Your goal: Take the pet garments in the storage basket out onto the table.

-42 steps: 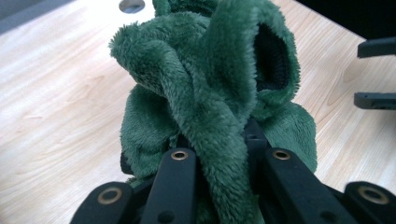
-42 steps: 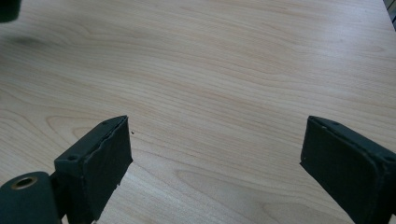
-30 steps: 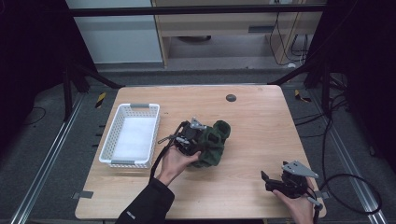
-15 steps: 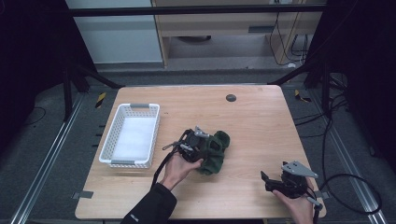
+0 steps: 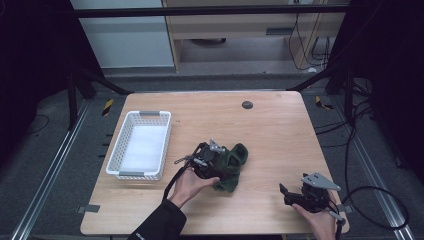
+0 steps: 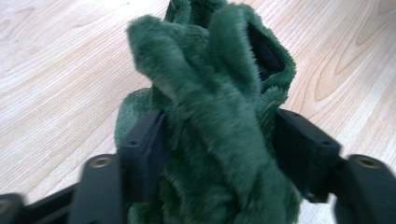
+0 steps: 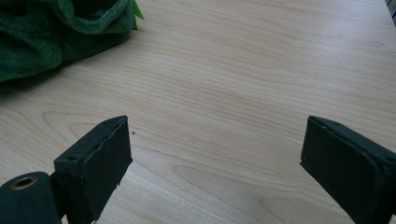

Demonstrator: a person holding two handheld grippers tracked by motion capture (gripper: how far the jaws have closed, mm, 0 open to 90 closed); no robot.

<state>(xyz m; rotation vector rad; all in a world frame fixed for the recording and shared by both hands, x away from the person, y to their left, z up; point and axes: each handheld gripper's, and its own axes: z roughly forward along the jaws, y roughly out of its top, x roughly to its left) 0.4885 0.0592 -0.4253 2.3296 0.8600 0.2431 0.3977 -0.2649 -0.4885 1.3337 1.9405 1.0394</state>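
A dark green plush cloth (image 5: pixel 234 159) lies bunched on the wooden table (image 5: pixel 270 130), just left of its middle. My left gripper (image 5: pixel 211 161) is at the cloth's left side, held by a hand. In the left gripper view the cloth (image 6: pixel 210 60) still bulges between the two black jaws of the left gripper (image 6: pixel 217 135). Those jaws have just been opening and stand apart, no longer pinching the fabric. My right gripper (image 5: pixel 286 194) rests near the table's front right corner. Seen from the right gripper view, the right gripper (image 7: pixel 215 154) is wide open over bare wood, with the cloth (image 7: pixel 42 32) farther off.
A white slatted basket (image 5: pixel 141 116) stands at the table's left side. A small dark round disc (image 5: pixel 247 104) sits near the far edge. Cables trail on the floor to the right of the table.
The left hand has sunk with the cloth toward the table and a little nearer the front edge. Its jaws have opened. The right gripper has stayed put.
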